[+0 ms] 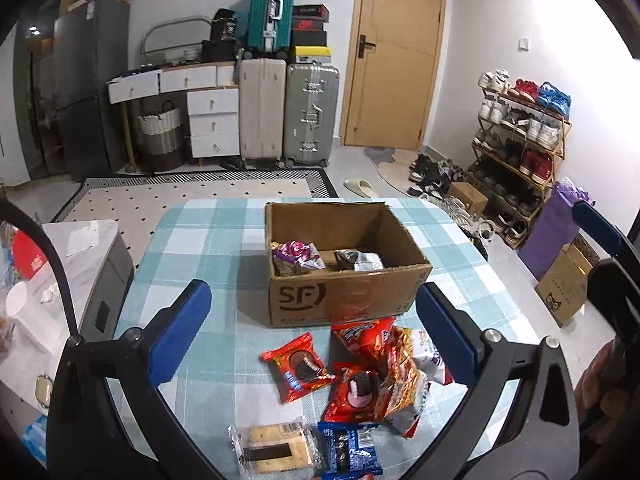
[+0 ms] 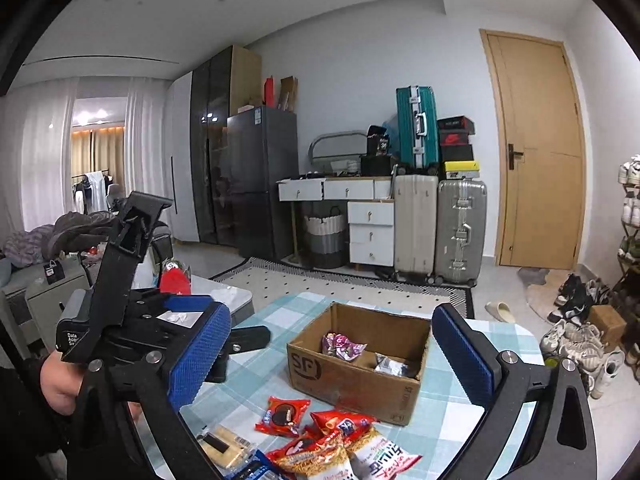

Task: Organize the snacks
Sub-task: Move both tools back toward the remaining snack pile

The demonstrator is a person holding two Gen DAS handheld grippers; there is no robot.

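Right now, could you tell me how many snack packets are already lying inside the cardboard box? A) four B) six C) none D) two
D: inside the cardboard box lie only a pink-and-purple packet on the left and a silver-and-dark packet on the right; the other snacks are on the checked tablecloth in front of the box.

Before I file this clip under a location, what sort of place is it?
Most likely a lived-in home, a living room or entry area. Suitcases are stacked by a wooden door, a shoe rack is full of shoes, and the snacks sit on a table with a checked cloth.
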